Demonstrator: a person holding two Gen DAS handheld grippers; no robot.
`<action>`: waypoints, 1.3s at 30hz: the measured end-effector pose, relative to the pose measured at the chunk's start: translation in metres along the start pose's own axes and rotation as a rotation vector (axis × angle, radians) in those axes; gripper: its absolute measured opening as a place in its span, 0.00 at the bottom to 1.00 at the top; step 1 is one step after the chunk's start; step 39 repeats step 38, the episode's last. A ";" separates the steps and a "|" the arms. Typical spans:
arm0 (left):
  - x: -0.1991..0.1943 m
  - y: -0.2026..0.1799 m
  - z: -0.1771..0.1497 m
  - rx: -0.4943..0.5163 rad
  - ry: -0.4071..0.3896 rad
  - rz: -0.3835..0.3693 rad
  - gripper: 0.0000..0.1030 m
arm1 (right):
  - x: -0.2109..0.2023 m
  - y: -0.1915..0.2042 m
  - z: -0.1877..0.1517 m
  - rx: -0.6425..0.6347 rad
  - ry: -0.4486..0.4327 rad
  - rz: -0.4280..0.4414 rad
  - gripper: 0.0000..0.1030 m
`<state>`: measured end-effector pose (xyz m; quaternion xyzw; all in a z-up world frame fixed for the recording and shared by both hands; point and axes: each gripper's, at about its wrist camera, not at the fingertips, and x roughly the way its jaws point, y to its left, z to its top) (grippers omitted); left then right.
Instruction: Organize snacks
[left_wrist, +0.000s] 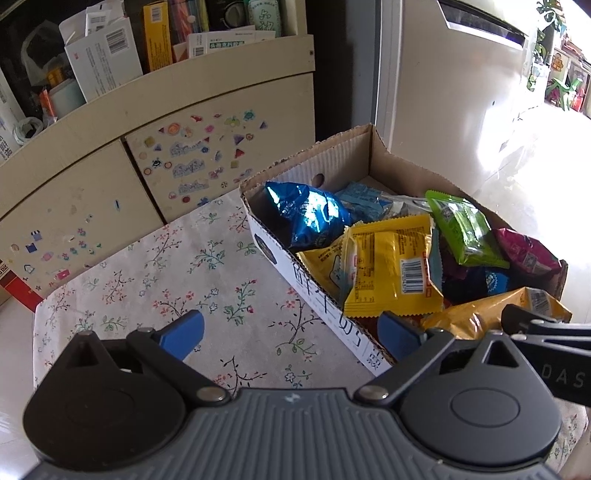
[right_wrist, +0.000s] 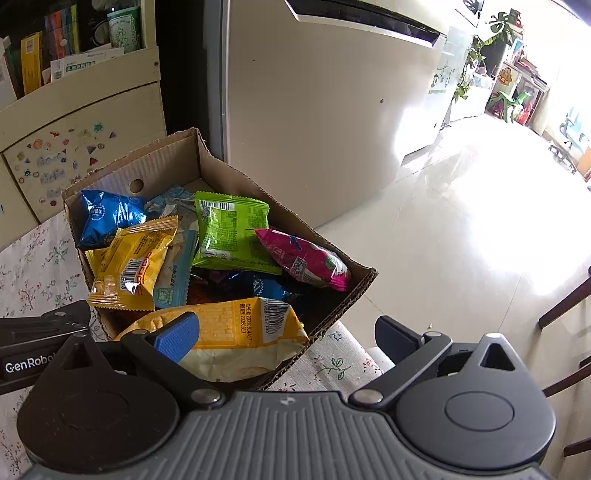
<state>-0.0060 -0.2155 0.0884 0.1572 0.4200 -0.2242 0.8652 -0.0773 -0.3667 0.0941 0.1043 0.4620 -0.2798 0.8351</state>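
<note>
A cardboard box (left_wrist: 373, 147) (right_wrist: 192, 147) stands on the floral tablecloth (left_wrist: 155, 273) and holds several snack packets: a blue one (left_wrist: 314, 218) (right_wrist: 107, 218), yellow ones (left_wrist: 395, 273) (right_wrist: 129, 266), a green one (left_wrist: 465, 229) (right_wrist: 229, 232), a pink one (left_wrist: 524, 251) (right_wrist: 303, 258) and a large orange-yellow bag (left_wrist: 476, 317) (right_wrist: 236, 328). My left gripper (left_wrist: 291, 332) is open and empty, straddling the box's near left wall. My right gripper (right_wrist: 288, 336) is open and empty over the box's near right corner, its left finger above the orange-yellow bag.
A cream cabinet with stickers (left_wrist: 195, 162) stands behind the table, its shelf full of boxes and papers (left_wrist: 110, 55). A white appliance (right_wrist: 332, 92) stands behind the box. To the right is shiny floor (right_wrist: 461, 240) and dark chair parts (right_wrist: 565, 306).
</note>
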 end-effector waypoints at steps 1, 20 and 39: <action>0.000 0.000 0.000 0.000 -0.001 0.001 0.96 | 0.000 0.000 0.000 -0.002 -0.002 -0.001 1.00; -0.024 0.035 -0.021 -0.032 -0.008 0.076 0.95 | -0.017 0.029 -0.011 -0.041 -0.027 0.057 1.00; -0.069 0.103 -0.094 -0.074 0.011 0.178 0.95 | -0.057 0.084 -0.075 -0.168 -0.054 0.195 1.00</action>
